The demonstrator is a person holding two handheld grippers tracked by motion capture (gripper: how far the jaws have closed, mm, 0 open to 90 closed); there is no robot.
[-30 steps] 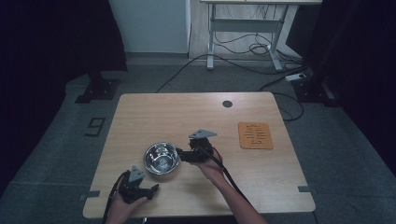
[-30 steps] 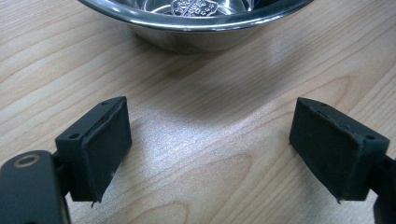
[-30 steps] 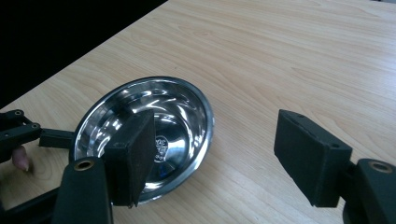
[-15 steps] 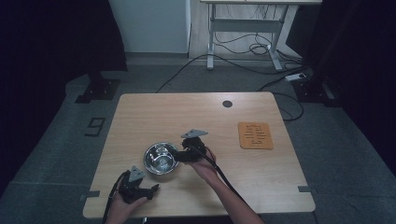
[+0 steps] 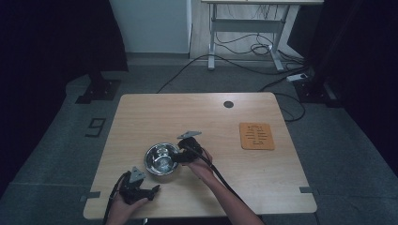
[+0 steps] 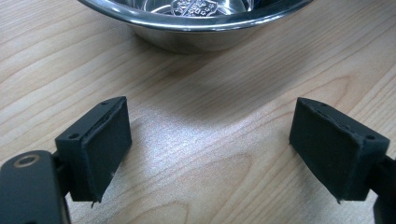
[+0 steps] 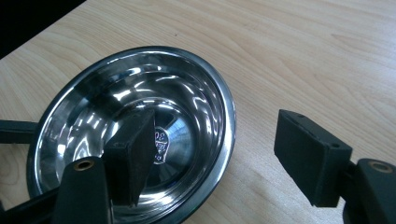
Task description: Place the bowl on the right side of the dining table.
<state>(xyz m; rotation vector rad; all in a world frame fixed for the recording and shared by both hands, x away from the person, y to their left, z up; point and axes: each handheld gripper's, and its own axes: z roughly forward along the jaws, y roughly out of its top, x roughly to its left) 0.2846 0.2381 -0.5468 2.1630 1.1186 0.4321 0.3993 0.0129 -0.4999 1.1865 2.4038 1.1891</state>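
Observation:
A shiny steel bowl (image 5: 161, 158) stands empty on the wooden table (image 5: 197, 117), left of its middle. My right gripper (image 5: 179, 157) is open at the bowl's right rim. In the right gripper view one jaw hangs inside the bowl (image 7: 135, 126) and the other outside it, so the rim lies between them untouched. My left gripper (image 5: 152, 190) rests near the front edge, below and left of the bowl, open with bare wood between its jaws. The bowl's near wall (image 6: 196, 28) shows at the top of the left gripper view.
An orange slotted mat (image 5: 256, 136) lies on the right half of the table. A dark round grommet (image 5: 228, 104) sits near the far edge. Cables trail from both grippers toward the front edge. Dark floor and desk legs lie beyond the table.
My right gripper has moved left and slightly toward me, from beside the bowl to straddling its right rim. The left gripper and the bowl have stayed put.

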